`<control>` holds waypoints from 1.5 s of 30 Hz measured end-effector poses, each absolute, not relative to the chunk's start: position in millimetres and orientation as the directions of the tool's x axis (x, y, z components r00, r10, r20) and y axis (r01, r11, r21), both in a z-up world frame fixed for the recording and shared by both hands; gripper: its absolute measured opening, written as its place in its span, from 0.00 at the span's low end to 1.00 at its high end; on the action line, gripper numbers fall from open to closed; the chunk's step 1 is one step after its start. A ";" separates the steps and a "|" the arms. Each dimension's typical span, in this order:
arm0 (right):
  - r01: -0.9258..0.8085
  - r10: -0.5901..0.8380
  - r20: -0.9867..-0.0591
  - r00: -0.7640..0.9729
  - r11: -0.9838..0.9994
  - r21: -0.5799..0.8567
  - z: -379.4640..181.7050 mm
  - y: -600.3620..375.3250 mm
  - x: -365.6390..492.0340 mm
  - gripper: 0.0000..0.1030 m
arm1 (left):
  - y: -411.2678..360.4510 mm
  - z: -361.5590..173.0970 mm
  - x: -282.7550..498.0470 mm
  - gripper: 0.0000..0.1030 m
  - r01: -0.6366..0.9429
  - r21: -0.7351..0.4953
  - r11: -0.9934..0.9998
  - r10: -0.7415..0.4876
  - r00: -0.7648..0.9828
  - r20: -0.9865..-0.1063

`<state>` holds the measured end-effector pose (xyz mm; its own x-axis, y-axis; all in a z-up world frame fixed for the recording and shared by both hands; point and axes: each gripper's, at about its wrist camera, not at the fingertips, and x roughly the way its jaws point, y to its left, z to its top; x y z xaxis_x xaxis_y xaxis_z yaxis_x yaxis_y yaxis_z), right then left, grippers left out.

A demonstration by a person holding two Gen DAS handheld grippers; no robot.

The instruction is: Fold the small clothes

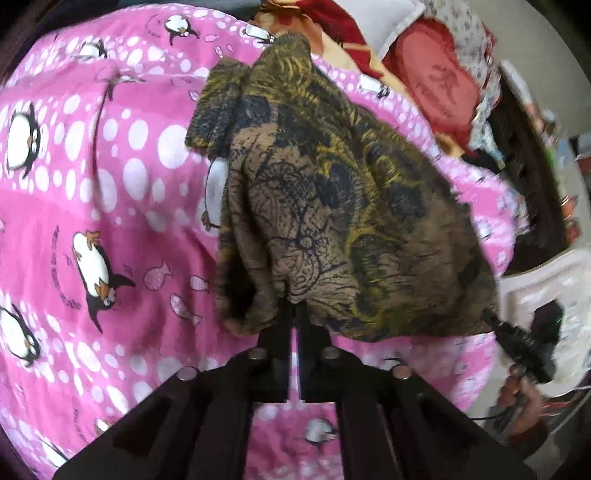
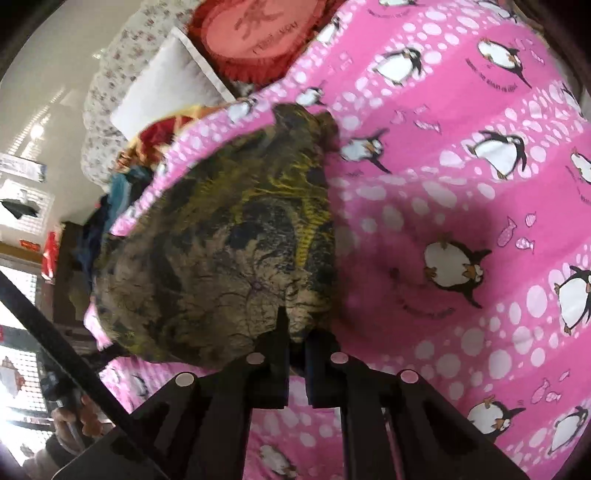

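A small brown garment [image 1: 332, 206] with black and yellow print hangs above a pink penguin-print bedsheet [image 1: 92, 229]. My left gripper [image 1: 295, 310] is shut on its near edge. The right gripper shows at the right of the left wrist view [image 1: 517, 339], at the garment's far corner. In the right wrist view the same garment [image 2: 229, 258] is bunched and lifted, and my right gripper [image 2: 295, 332] is shut on its edge over the sheet [image 2: 461, 206].
A red round cushion [image 2: 258, 33], a floral pillow [image 2: 122, 66] and a pile of coloured clothes [image 2: 147, 147] lie at the head of the bed. A dark wooden bed frame [image 1: 532, 192] runs along the side. White furniture [image 1: 546, 288] stands beyond it.
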<state>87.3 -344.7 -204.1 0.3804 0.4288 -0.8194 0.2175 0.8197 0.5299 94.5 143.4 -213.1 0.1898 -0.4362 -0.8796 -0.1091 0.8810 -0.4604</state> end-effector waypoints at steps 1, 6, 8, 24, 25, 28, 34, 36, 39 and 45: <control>0.206 0.434 -0.812 0.391 0.818 0.537 -194.9 -345.2 85.2 0.06 | 145.0 -207.5 92.4 0.01 -0.103 -0.477 0.873 -0.452 0.193 -0.871; 0.154 0.467 -0.778 0.420 0.808 0.569 -153.4 -350.2 72.7 0.05 | 156.5 -173.5 74.8 0.01 -0.056 -0.507 0.860 -0.486 0.217 -0.847; 0.142 0.469 -0.775 0.423 0.811 0.568 -142.8 -350.8 68.6 0.05 | 164.3 -165.9 68.8 0.01 -0.068 -0.528 0.847 -0.502 0.226 -0.835; 0.241 0.298 -0.874 0.383 0.882 0.406 -175.1 -357.6 72.0 0.35 | 180.6 -174.1 65.9 0.02 -0.086 -0.401 0.912 -0.369 0.258 -0.893; 0.227 0.298 -0.866 0.401 0.884 0.409 -166.2 -357.3 74.6 0.35 | 173.9 -168.1 70.2 0.04 -0.061 -0.388 0.920 -0.360 0.262 -0.895; 0.165 0.314 -0.840 0.441 0.892 0.421 -145.6 -349.2 99.0 0.45 | 158.0 -159.6 83.7 0.31 -0.011 -0.358 0.934 -0.340 0.286 -0.896; -0.024 0.326 -0.850 0.415 0.937 0.348 -155.2 -298.7 193.3 0.56 | 130.3 -164.6 115.2 0.47 0.025 -0.318 0.948 -0.311 0.298 -0.903; -0.092 0.309 -0.874 0.375 0.951 0.296 -166.1 -280.8 223.0 0.57 | 119.4 -168.1 126.1 0.47 0.042 -0.293 0.955 -0.292 0.286 -0.913; -0.203 0.322 -0.887 0.331 0.942 0.266 -178.2 -261.0 251.5 0.60 | 115.6 -173.1 138.7 0.50 0.046 -0.295 0.954 -0.297 0.269 -0.916; -0.417 0.363 -0.905 0.224 0.875 0.248 -204.2 -221.8 272.6 0.61 | 108.9 -180.5 155.9 0.52 0.049 -0.282 0.958 -0.286 0.249 -0.925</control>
